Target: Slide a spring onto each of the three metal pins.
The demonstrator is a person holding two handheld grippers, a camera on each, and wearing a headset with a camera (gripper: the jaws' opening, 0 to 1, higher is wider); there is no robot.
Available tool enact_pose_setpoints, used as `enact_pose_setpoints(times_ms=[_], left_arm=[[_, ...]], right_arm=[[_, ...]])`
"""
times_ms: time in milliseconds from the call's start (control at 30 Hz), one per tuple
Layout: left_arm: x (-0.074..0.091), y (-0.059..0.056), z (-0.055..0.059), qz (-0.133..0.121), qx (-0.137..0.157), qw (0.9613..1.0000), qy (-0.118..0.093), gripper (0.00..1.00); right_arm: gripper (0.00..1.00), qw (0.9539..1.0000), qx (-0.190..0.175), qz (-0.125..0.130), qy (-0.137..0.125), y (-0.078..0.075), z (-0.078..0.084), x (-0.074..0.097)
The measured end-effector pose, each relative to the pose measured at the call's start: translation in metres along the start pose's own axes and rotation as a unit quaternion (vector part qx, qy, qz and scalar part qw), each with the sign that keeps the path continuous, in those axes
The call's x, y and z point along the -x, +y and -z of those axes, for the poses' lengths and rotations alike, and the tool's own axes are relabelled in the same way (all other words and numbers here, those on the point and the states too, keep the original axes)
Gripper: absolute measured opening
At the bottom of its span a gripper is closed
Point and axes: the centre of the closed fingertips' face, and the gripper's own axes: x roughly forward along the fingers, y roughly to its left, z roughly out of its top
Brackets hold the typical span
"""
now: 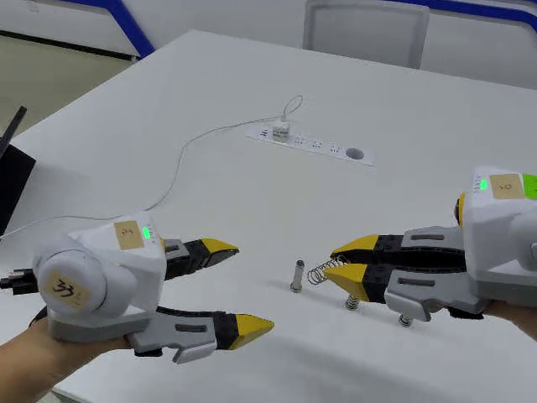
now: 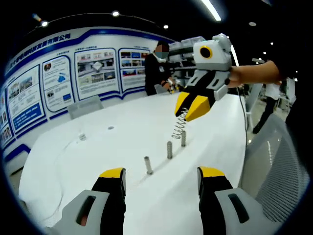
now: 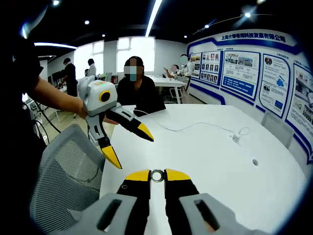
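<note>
In the head view, the white table (image 1: 252,101) runs away toward 12 o'clock, with a power strip (image 1: 310,144) and its thin cable (image 1: 180,168) lying beyond the work. The left gripper (image 1: 239,285) sits at 8 o'clock, its yellow-tipped jaws spread wide with nothing between them. The right gripper (image 1: 340,262) comes in from 3 o'clock, its jaws pinched on one end of a spring (image 1: 323,271). The spring juts out toward a bare pin (image 1: 297,275) that stands upright just beside its free end. Two more pins (image 1: 352,300) stand under the right gripper toward 5 o'clock, each with a coil around its foot.

In the left gripper view, its own jaws rise from 6 o'clock, well apart. Past them the pins (image 2: 169,149) stand in a slanting row on the table (image 2: 73,161). The right gripper (image 2: 195,105) hangs at 1 o'clock, and the spring (image 2: 180,126) dangles from its closed tips down toward the row.

In the right gripper view, the two yellow tips at 6 o'clock squeeze the spring (image 3: 157,175), seen end-on as a small ring. The left gripper (image 3: 131,147) is at 9 o'clock, held by a hand (image 3: 80,105), with its jaws splayed. A mesh chair (image 3: 63,176) sits at 8 o'clock, and people stand behind the table (image 3: 220,161).
</note>
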Motion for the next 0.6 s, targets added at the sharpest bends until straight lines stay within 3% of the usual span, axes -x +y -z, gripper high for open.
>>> enact_pose_setpoints(times_ms=[267,600], left_arm=[[0.006,0.014,0.009,-0.029,0.029,0.9991,-0.007,0.70],[0.011,0.020,0.032,-0.058,0.067,0.9961,0.001,0.80]], right_arm=[[0.11,0.9993,-0.006,0.031,0.021,-0.019,0.010,-0.005],[0.11,0.9986,-0.024,0.037,0.029,-0.030,0.011,-0.015]])
